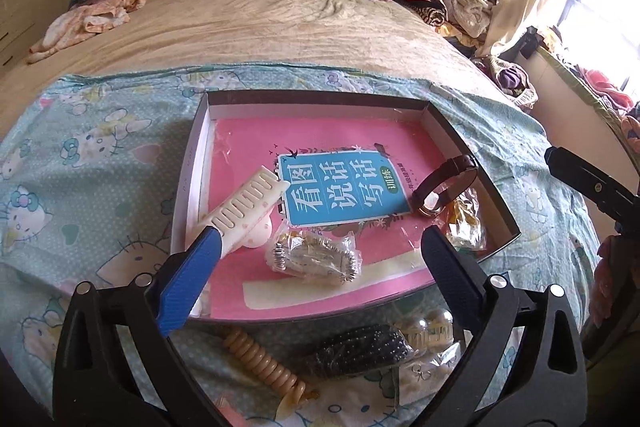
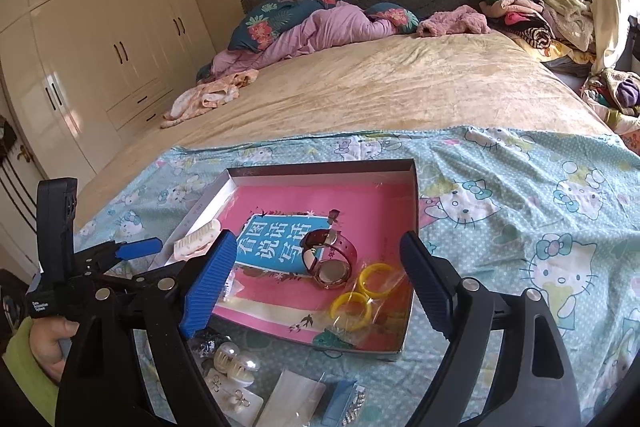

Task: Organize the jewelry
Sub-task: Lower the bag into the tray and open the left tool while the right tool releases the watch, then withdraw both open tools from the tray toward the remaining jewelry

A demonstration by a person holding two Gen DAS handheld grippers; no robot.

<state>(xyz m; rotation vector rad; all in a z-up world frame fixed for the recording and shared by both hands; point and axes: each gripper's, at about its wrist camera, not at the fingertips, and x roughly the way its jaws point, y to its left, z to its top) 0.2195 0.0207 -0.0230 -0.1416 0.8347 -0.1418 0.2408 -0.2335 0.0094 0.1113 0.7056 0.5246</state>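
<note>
Shallow cardboard tray (image 1: 472, 131) sits on the cartoon-cat sheet (image 1: 100, 131) near the bed's foot edge, pink glossy book inside. Cream plastic comb (image 1: 244, 207) lies diagonally, tip toward the tray's middle. Brown leather watch (image 2: 328, 259) is curled by the right wall, yellow bangles (image 2: 364, 291) bagged beside it. My left claw (image 1: 316, 263) and right claw (image 2: 316, 279) both gape wide, holding nothing.

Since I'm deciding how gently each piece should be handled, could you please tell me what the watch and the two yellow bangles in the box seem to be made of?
Watch: the strap looks like glossy dark-red leather or a leather imitation; the case looks like polished metal, judging by its bright reflective back. Yellow bangles: apparently smooth, slightly translucent plastic or resin, sealed in a crinkly clear plastic bag.
</note>
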